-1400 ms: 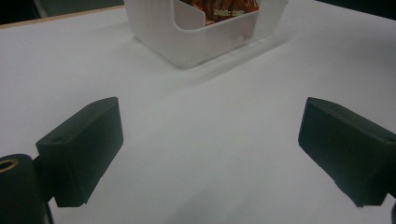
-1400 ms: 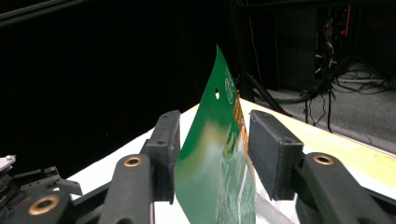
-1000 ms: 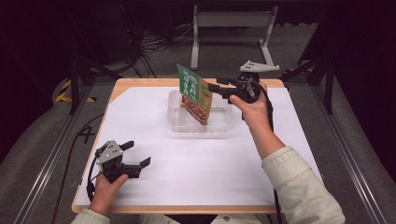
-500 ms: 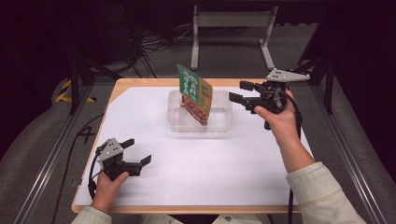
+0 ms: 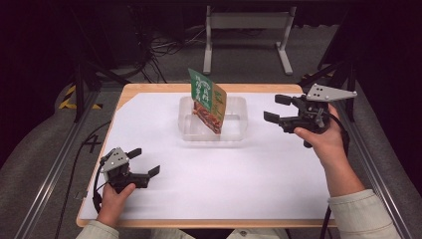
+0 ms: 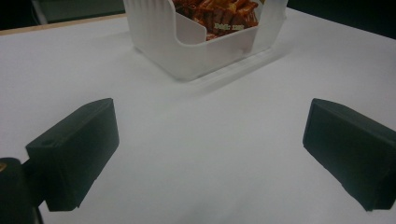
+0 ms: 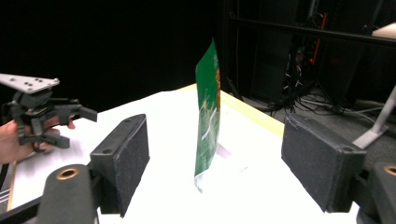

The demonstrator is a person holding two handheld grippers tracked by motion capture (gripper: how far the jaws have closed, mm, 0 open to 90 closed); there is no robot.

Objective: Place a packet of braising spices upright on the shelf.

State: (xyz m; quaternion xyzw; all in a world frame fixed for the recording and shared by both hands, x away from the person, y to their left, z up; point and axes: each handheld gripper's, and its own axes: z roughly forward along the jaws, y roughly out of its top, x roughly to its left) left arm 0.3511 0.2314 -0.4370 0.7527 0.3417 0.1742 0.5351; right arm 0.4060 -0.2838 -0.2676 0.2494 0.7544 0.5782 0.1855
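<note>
Since a second ago the right hand-held gripper has let go of the snack pouch and drawn back to the right, well apart from it, jaws spread and empty. That pouch stands upright, leaning slightly, in the clear plastic tray at the far middle of the worktop, green print above and a picture of reddish snacks below.

It looks light and crinkly, a thin foil bag that would buckle or tip under a hard squeeze; its flat sealed top edge seems the safest place to pinch, across the two faces.

At the near left corner, the left hand-held gripper has stayed low over the white sheet, jaws wide and empty, aimed toward the tray. The right hand is raised, wrist level, its jaws pointing left at the pouch's edge.
</note>
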